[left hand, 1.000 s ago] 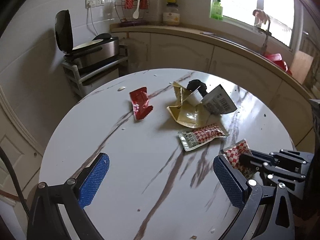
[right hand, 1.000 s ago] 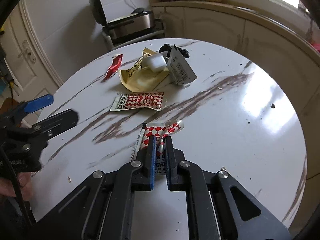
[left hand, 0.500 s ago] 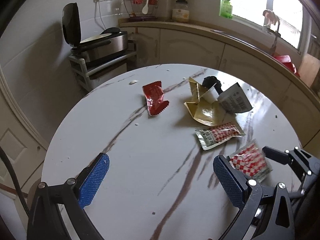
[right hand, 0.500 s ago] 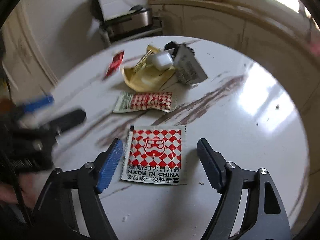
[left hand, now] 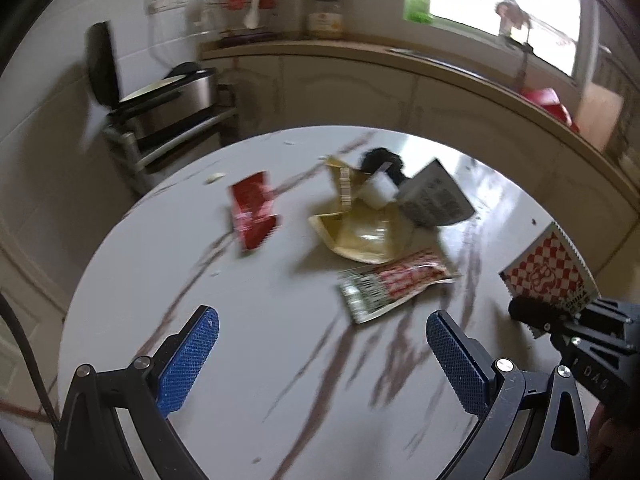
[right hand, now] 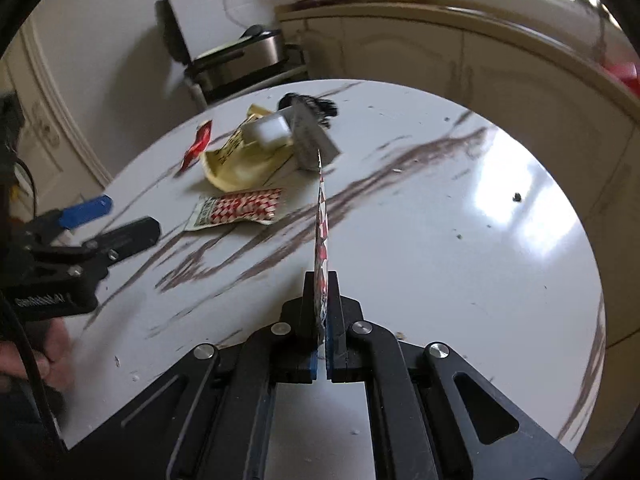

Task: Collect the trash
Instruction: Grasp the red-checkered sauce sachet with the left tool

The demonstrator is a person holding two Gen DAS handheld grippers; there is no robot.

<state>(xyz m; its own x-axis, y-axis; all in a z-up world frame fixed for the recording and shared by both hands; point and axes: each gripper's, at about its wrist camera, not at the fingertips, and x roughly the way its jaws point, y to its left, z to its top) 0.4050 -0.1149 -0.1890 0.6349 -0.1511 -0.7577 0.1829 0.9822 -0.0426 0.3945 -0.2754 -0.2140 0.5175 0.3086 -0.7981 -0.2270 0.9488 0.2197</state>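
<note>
On the round marble table (left hand: 248, 368) lie a red sachet (left hand: 254, 216), a yellow wrapper (left hand: 360, 236), a white cube (left hand: 378, 190), a grey barcode paper (left hand: 434, 200), something black (left hand: 380, 160) and a long red-and-white sachet (left hand: 392, 284). My left gripper (left hand: 324, 360) hovers open and empty, short of the long sachet. My right gripper (right hand: 320, 304) has its jaws closing tight on a red-and-white checkered packet (right hand: 322, 232), pads pressing it. The packet stands on edge above the table (right hand: 440, 240). In the left wrist view the packet (left hand: 548, 276) rises from the right gripper (left hand: 532, 316) at the right.
A steel appliance with its lid up sits on a rack (left hand: 160, 100) beyond the table's far left edge. Curved cabinets and a counter (left hand: 400, 76) run behind, under a window. A hand (right hand: 52, 356) holds the left gripper (right hand: 108, 222). Crumbs dot the tabletop.
Half a second ago the right gripper stood open around the checkered packet lying flat; now it is shut on the packet, which stands on edge off the table. The left gripper shifted slightly.
</note>
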